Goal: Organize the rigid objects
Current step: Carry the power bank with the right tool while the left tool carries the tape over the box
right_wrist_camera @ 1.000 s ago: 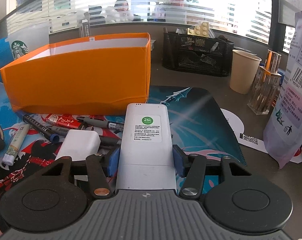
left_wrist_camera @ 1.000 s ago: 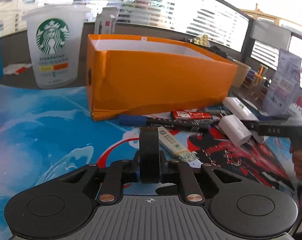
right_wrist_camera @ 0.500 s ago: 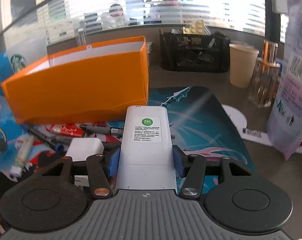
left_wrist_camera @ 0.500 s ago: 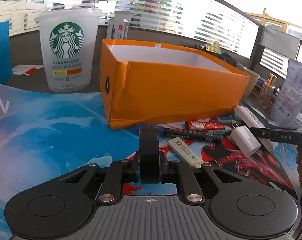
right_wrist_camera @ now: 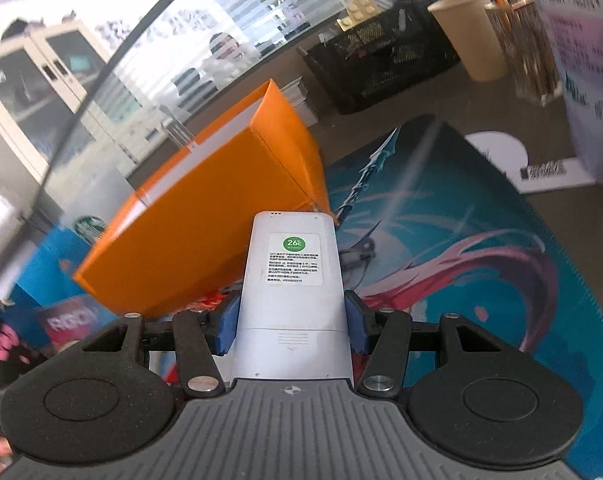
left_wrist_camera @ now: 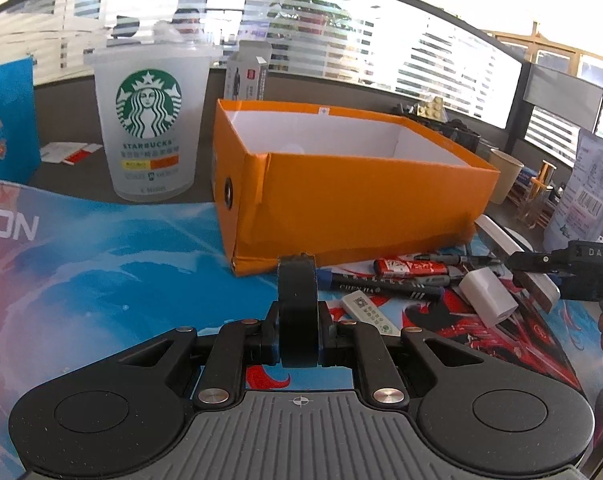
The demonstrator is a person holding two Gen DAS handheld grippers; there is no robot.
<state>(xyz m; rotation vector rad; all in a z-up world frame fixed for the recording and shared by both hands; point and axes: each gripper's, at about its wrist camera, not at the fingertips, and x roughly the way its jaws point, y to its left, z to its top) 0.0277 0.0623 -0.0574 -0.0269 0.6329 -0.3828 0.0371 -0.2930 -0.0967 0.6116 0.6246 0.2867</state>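
- The right tool point(right_wrist_camera: 291, 316) has rolled since a second ago; the box point(right_wrist_camera: 205, 240) now looks tilted.
- It pinches the remote point(right_wrist_camera: 293, 280), which juts forward between its pads.
- The left tool point(left_wrist_camera: 297, 300) is pressed together.

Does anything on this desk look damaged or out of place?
Yes. The orange box is dented and creased at its lower near corner, with a lifted paper seam on the front. Markers, a white charger and a small white tube lie scattered beside it, not inside.
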